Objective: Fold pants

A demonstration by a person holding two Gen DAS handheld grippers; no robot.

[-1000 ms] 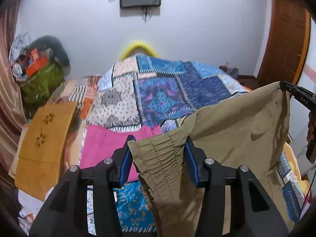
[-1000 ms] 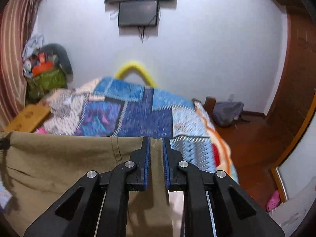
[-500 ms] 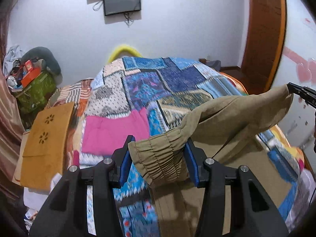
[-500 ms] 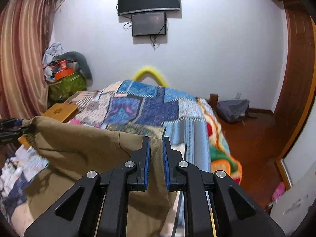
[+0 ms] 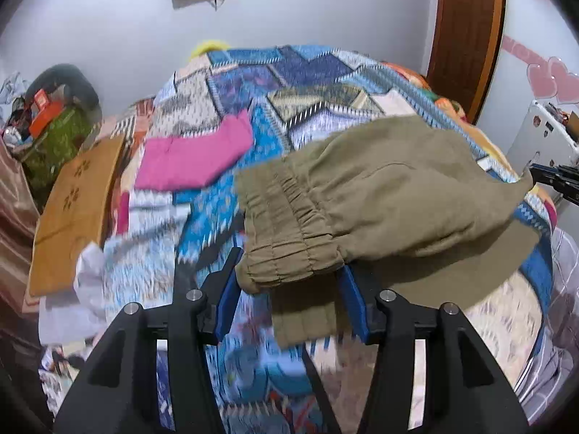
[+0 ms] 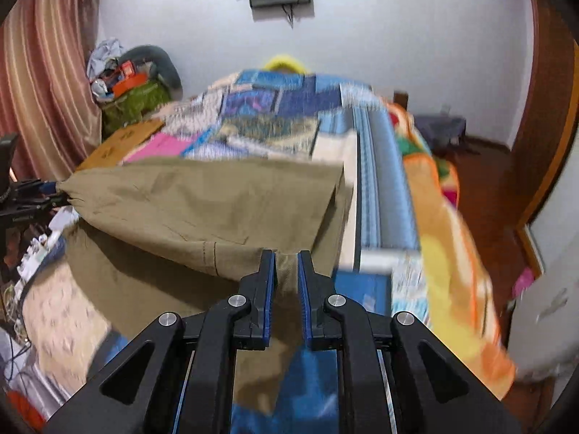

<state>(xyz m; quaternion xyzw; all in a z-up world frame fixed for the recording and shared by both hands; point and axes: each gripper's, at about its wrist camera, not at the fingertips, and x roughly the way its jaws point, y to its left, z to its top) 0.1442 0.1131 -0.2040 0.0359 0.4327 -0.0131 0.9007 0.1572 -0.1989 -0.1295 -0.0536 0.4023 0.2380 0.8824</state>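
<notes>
The left gripper (image 5: 289, 278) clamps the pants' (image 5: 391, 195) waistband; the right gripper (image 6: 286, 275) apparently pinches their hem at 12 o'clock.

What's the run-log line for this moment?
left gripper: shut on waistband | right gripper: shut on pants | pants: partly on bed

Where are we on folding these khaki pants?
Mid-fold. The khaki pants lie doubled over on the quilt. The left gripper holds the elastic waistband and the right gripper pinches the opposite edge. Left: lay the top layer flat, release, fold again.
</notes>
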